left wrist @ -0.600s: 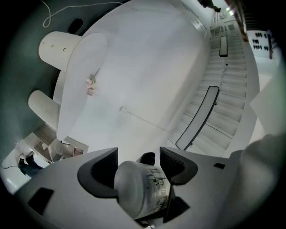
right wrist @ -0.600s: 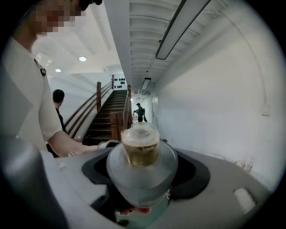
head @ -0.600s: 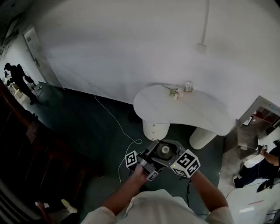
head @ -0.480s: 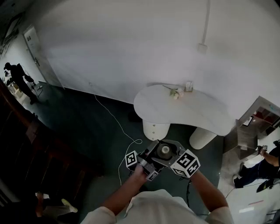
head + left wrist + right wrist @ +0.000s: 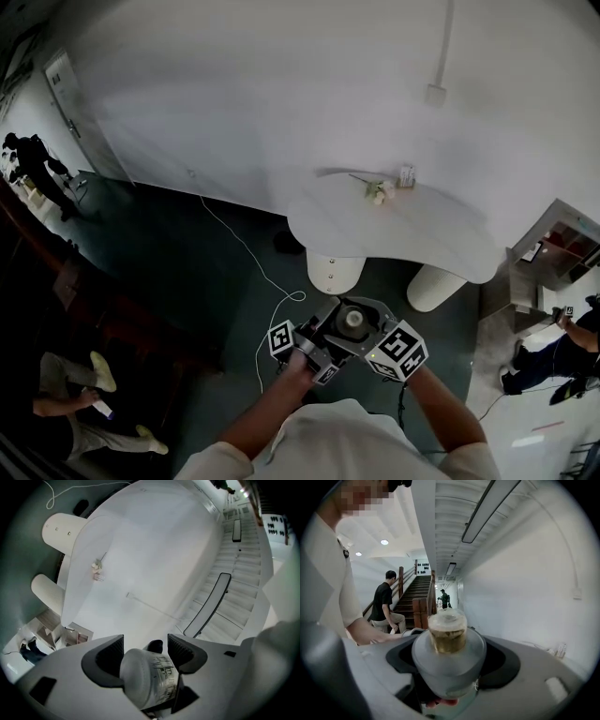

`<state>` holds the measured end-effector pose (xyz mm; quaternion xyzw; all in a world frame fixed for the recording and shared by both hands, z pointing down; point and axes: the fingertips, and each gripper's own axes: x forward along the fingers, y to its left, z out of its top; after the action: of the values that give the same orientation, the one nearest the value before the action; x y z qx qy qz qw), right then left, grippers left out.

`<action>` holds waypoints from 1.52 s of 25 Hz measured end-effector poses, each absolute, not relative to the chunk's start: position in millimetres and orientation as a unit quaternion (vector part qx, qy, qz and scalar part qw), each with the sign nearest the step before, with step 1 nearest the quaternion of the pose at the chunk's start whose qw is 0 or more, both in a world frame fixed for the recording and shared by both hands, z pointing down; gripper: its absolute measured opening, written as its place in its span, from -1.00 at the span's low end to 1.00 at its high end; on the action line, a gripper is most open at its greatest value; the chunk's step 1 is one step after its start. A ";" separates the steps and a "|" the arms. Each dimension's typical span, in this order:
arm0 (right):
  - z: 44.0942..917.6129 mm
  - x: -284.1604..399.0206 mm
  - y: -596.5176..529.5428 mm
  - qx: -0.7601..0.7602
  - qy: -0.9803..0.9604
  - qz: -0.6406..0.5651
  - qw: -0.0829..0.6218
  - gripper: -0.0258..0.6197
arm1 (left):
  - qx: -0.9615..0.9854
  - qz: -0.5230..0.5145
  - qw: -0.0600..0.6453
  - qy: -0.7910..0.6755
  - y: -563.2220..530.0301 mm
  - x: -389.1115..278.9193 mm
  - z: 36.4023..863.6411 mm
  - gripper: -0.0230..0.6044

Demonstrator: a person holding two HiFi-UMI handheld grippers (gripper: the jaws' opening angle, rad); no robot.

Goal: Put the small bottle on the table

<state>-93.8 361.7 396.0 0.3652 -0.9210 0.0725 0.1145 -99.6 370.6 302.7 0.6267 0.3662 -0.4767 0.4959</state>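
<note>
The small bottle [image 5: 352, 321] stands upright between both grippers, in front of the person's chest, its pale cap facing up. In the right gripper view the bottle [image 5: 447, 634] shows a translucent cap over yellow-brown contents, and the right gripper [image 5: 447, 654] has its dark jaws hugging the wide body. My left gripper [image 5: 145, 645] points steeply up, and its ribbed pads [image 5: 110, 660] lie against the printed bottle [image 5: 147, 679]. The white kidney-shaped table [image 5: 422, 234] stands ahead on two round legs, well apart from the bottle.
A flower sprig [image 5: 377, 192] and a small box [image 5: 406, 175] sit at the table's far edge by the wall. A white cable [image 5: 267, 300] trails over the dark floor. A person [image 5: 66, 412] sits at lower left; another [image 5: 553, 361] stands at right. Dark wooden stairs rise at left.
Both grippers and the bottle keep their place. The view has shifted slightly, and a seated person has come into sight at the lower left.
</note>
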 end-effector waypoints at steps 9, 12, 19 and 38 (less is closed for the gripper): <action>405.5 -114.4 353.6 0.377 -0.915 0.080 0.118 0.18 | 0.617 -0.475 0.507 0.370 360.7 -120.8 312.1 -0.04; 409.7 -122.8 353.3 0.379 -0.914 0.083 0.120 0.17 | 0.617 -0.471 0.510 0.370 360.1 -128.5 315.6 -0.04; 415.9 -136.1 348.0 0.384 -0.911 0.088 0.121 0.17 | 0.617 -0.464 0.515 0.371 354.8 -140.7 320.2 -0.04; 434.8 -87.5 247.4 0.342 -0.925 0.091 0.136 0.17 | 0.627 -0.473 0.519 0.338 249.3 -86.6 337.7 -0.04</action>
<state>-87.5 247.4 434.8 0.3420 -0.9254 0.0912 0.1356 -86.6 249.2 337.7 0.6265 0.3383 -0.4728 0.5191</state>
